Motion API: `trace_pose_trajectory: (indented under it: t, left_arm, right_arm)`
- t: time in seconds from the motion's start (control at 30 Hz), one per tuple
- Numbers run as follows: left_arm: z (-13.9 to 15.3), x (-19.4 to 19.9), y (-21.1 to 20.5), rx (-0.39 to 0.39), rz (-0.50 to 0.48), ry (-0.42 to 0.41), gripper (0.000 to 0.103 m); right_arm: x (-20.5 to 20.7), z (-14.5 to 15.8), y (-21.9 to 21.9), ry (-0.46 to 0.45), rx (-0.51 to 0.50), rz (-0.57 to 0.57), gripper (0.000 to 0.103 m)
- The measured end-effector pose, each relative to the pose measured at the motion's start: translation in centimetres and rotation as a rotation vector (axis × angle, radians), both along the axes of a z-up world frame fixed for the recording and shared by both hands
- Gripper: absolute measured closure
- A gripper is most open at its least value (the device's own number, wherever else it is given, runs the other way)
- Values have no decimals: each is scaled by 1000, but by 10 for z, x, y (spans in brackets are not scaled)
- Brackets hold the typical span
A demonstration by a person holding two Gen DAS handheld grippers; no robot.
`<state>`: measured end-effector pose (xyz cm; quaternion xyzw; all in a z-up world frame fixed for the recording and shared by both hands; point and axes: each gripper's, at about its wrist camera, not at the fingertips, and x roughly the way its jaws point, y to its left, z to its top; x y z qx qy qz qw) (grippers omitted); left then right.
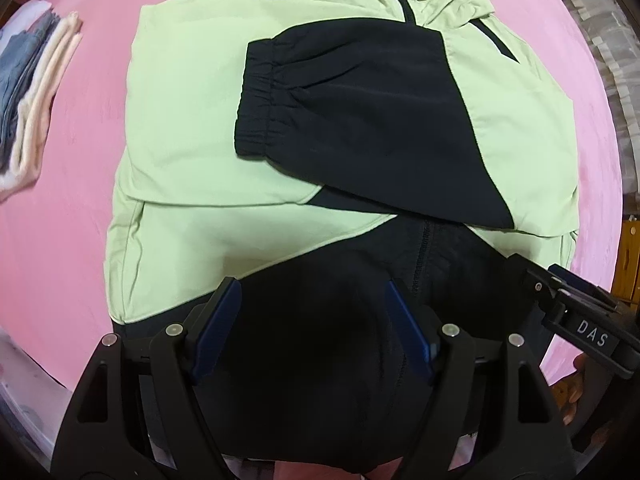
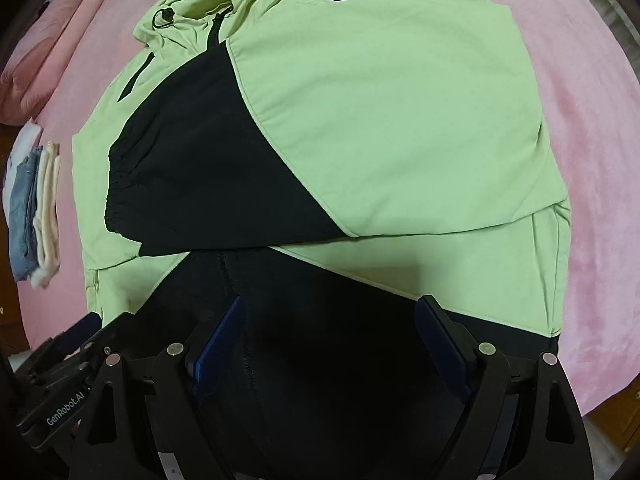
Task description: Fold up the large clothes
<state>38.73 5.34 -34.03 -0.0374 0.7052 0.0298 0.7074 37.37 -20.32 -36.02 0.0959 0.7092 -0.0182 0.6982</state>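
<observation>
Light, slippery, limp jacket (image 1: 192, 120) near the bed's (image 1: 80, 220) front edge — best pinched at hem corners; both tongs (image 1: 314, 328) (image 2: 340, 344) apart, empty.

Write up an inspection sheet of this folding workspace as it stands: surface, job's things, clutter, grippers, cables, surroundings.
Surface: pink bedcover, soft, lightly rumpled.
Job's things: light green and black jacket lying flat, front up, hood at the far end; both sleeves folded across the chest, the black cuff on top; black hem nearest the grippers.
Clutter: small stack of folded clothes, blue, cream and white, beside the jacket and apart from it.
Grippers: left gripper and right gripper both open over the black hem, nothing between the fingers.
Cables: nothing seen; only the hood drawcords.
Surroundings: pink pillows at the far edge; wooden furniture beyond the bed.
</observation>
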Motion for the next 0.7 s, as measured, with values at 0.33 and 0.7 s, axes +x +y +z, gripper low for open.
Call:
trace_pose_trajectory:
  t: [0.33, 0.7]
  left_arm:
    - [28, 66, 21, 62, -113, -61, 31]
    - [43, 245, 76, 16, -85, -27, 31]
  right_arm:
    - [45, -7, 9, -17, -87, 81, 15]
    - [163, 6, -3, -136, -194, 150, 15]
